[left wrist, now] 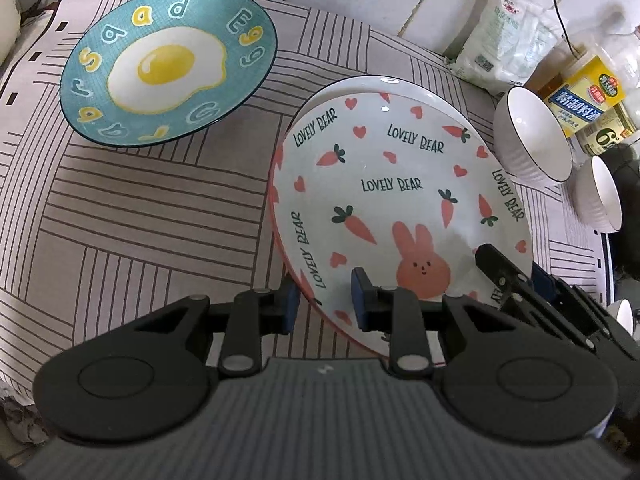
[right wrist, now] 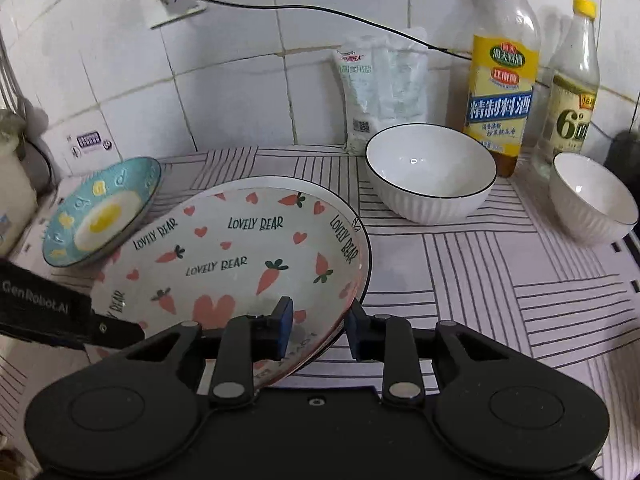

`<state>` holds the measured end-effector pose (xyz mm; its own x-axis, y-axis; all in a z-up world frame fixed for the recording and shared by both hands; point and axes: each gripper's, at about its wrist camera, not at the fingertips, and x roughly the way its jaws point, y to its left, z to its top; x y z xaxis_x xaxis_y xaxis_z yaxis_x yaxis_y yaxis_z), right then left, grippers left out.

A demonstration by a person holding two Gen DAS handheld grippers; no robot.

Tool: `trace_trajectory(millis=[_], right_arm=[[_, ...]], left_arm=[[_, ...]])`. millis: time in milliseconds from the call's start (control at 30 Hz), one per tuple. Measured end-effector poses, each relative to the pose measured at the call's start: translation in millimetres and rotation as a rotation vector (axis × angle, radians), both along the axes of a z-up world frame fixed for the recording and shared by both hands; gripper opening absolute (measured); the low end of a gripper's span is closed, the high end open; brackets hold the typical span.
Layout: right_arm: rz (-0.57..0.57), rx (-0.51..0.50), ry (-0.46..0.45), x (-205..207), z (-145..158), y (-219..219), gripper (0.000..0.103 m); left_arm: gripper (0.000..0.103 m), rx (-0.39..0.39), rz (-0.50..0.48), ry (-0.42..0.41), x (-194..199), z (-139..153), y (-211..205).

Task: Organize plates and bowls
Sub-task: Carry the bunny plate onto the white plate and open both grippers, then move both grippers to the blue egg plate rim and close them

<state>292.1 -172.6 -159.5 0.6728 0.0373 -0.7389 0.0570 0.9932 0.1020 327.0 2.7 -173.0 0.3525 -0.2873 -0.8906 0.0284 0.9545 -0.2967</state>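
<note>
A white plate with carrots, hearts and a pink rabbit [left wrist: 400,184] [right wrist: 240,248] lies slightly tilted on a plain white plate with a dark rim [left wrist: 360,82] [right wrist: 369,256]. My left gripper [left wrist: 325,300] is shut on the carrot plate's near-left rim. At the plate's right side, my right gripper [right wrist: 319,326] [left wrist: 516,268] straddles the rim, and its jaws are opening with the rim between them. A teal fried-egg plate [left wrist: 168,64] [right wrist: 100,216] sits apart at the far left. Two white ribbed bowls [right wrist: 430,176] [right wrist: 592,196] stand to the right.
A striped cloth [right wrist: 480,280] covers the counter. Against the tiled wall stand a white salt bag [right wrist: 380,92], a yellow-labelled cooking wine bottle [right wrist: 504,72] and a vinegar bottle [right wrist: 572,92]. A black cable [right wrist: 320,10] runs along the wall from a plug.
</note>
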Motion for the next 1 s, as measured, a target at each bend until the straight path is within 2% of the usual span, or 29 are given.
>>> trace_trajectory(millis=[133,300,400,533,633,700,833,1000], right_arm=[[0.015,-0.079,0.005,0.5,-2.7,7.1,0.031],[0.038,-0.116,-0.013,-0.7,-4.6,12.6,0.031],[0.012,-0.056,-0.004,-3.9,2.3,8.6,0.031],[0.039,-0.059,0.003,-10.7,24.8,16.0,0.031],[0.083,-0.051,-0.011,-18.4,44.9,23.5,0.031],[0.105,-0.043,-0.019,-22.4,57.5,27.5,0.035],[0.139,-0.032,-0.045,-29.3,84.9,38.4,0.045],[0.185,0.003,-0.088,-37.7,106.0,52.7,0.055]], left_arm=[[0.024,-0.011,-0.007,-0.004,-2.5,2.0,-0.4],[0.023,-0.013,-0.026,-0.014,-3.8,3.5,-4.6],[0.023,0.001,-0.04,-0.004,-7.0,6.9,-5.2],[0.027,0.074,-0.067,-0.061,-19.0,23.2,-3.2],[0.035,0.128,-0.087,-0.106,-27.5,36.7,1.5],[0.042,0.128,-0.088,-0.12,-31.3,44.7,10.9],[0.047,0.144,-0.106,-0.147,-43.0,58.6,31.4],[0.056,0.172,-0.08,-0.222,-56.7,78.2,62.8]])
